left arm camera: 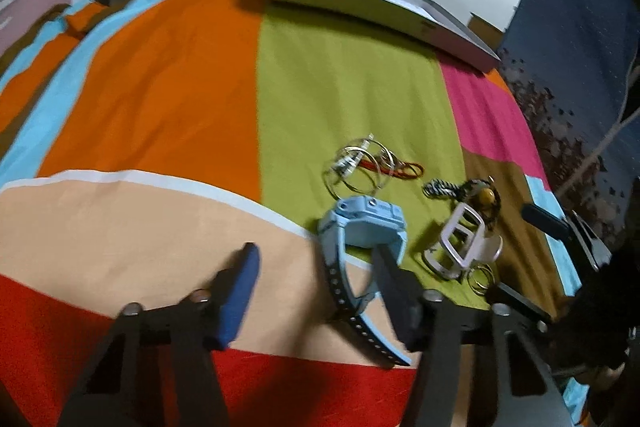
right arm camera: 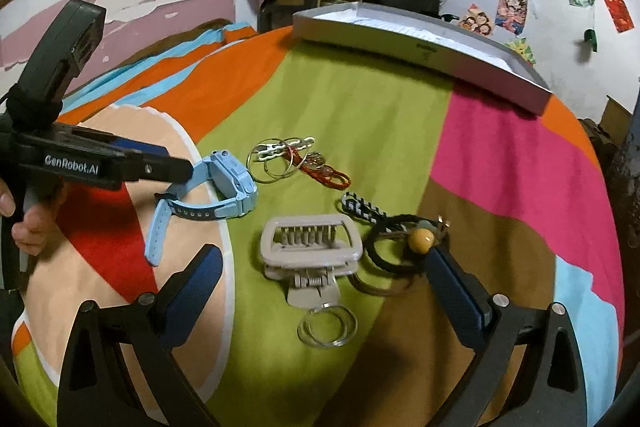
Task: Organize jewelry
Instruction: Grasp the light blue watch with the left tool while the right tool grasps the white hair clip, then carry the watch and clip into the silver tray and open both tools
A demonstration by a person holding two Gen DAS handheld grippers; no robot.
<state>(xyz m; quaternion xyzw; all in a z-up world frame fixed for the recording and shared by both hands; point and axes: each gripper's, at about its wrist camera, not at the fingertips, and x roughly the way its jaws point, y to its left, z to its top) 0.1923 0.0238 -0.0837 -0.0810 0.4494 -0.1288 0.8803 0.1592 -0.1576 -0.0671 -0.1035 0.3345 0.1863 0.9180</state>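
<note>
Lying beside left tool (left arm camera: pixel 316 267)'s right finger, blue watch (left arm camera: pixel 362 227), fingers apart

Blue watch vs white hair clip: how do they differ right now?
The blue watch lies on its side, strap curled, straddling the green and peach patches; the white hair clip sits wholly on green. The left claw is open around the watch's strap; the open right claw brackets the clip. Both rest on the bedspread.
</note>
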